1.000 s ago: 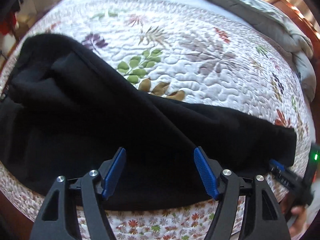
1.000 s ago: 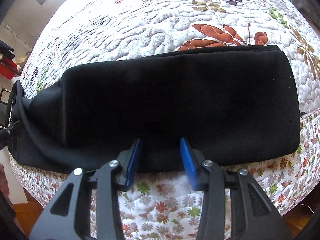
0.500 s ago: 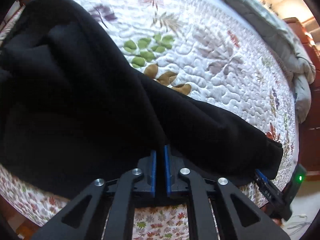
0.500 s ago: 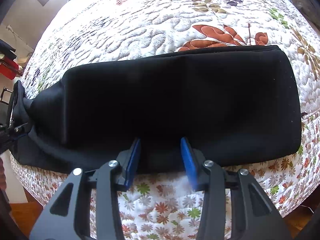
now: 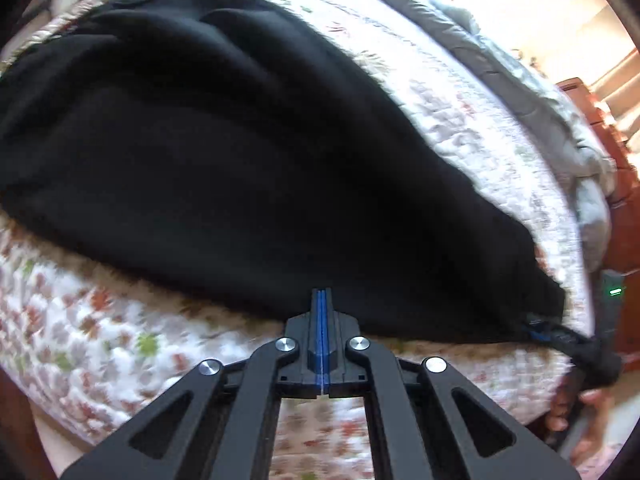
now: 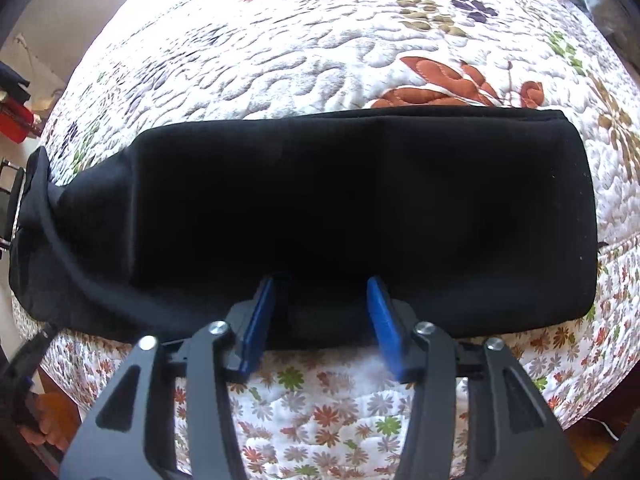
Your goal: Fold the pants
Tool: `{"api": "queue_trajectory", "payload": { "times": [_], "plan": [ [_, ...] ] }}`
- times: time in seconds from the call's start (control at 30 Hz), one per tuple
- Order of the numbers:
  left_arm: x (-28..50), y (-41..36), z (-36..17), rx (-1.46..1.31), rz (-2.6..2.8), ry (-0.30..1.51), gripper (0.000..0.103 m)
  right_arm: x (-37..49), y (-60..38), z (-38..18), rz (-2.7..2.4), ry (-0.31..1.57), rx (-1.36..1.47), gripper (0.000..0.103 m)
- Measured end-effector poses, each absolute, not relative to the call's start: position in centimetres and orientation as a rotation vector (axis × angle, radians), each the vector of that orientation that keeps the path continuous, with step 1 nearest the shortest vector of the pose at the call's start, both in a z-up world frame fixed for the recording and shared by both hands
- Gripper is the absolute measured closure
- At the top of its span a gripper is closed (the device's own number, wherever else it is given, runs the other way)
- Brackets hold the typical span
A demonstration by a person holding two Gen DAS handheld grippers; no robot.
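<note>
Pants (image 6: pixel 360 216) lie folded lengthwise on quilt (image 6: pixel 320 48). Left gripper (image 5: pixel 322 300) fully closed, pinching near hem. Right gripper (image 6: pixel 320 304) spread wide, straddling hem, holding nothing. Risk: one-sided lift skews fold; layers separate.

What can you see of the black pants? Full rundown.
The black pants are soft, fleece-like, and folded lengthwise into a long band on the floral quilt near its front edge. The left claw is shut on the near hem; the right claw is open, straddling the near edge.
</note>
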State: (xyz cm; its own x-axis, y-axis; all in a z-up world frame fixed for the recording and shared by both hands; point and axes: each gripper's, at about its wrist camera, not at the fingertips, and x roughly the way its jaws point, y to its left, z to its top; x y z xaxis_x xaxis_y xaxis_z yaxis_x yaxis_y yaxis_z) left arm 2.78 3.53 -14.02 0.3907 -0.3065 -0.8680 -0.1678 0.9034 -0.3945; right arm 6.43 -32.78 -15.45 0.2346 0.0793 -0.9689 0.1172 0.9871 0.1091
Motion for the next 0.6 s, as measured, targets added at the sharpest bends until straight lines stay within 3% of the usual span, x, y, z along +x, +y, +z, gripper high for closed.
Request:
{"api": "queue_trajectory", "payload": {
  "times": [0.03, 0.1, 0.13, 0.17, 0.2, 0.4, 0.5, 0.53, 0.57, 0.6],
  "plan": [
    [3.5, 3.4, -13.4, -0.457, -0.095, 1.180, 0.103, 6.5, -32.6, -15.5, -0.028, 1.337, 0.163, 0.050],
    [5.1, 3.1, -12.1, -0.450, -0.090, 1.183, 0.083, 6.7, -32.4, -15.6, -0.033, 1.336, 0.152, 0.049],
    [5.9, 2.8, -11.5, -0.432, -0.073, 1.197, 0.056, 6.7, -32.3, -15.6, -0.036, 1.335, 0.150, 0.048],
    [6.8, 2.3, -11.0, -0.413, -0.058, 1.213, 0.038, 6.8, -32.2, -15.7, -0.038, 1.333, 0.149, 0.048],
    [8.1, 1.6, -10.3, -0.388, -0.054, 1.233, 0.035, 6.9, -32.1, -15.7, -0.040, 1.332, 0.149, 0.048],
    [13.1, -0.5, -9.9, -0.295, 0.034, 1.367, 0.027, 7.0, -32.1, -15.9, -0.029, 1.321, 0.171, 0.043],
    [14.5, -0.6, -11.7, -0.286, 0.075, 1.453, 0.028, 6.8, -32.1, -16.0, -0.011, 1.312, 0.176, 0.036],
    [14.4, -0.4, -12.0, -0.304, 0.069, 1.459, 0.037, 6.8, -31.9, -16.1, -0.006, 1.310, 0.174, 0.033],
    [13.9, 0.1, -12.2, -0.337, 0.048, 1.457, 0.059, 6.8, -31.8, -16.2, 0.000, 1.308, 0.169, 0.031],
    [13.5, 0.4, -12.3, -0.376, 0.013, 1.458, 0.071, 6.9, -31.7, -16.3, 0.001, 1.306, 0.167, 0.030]
  ]
}}
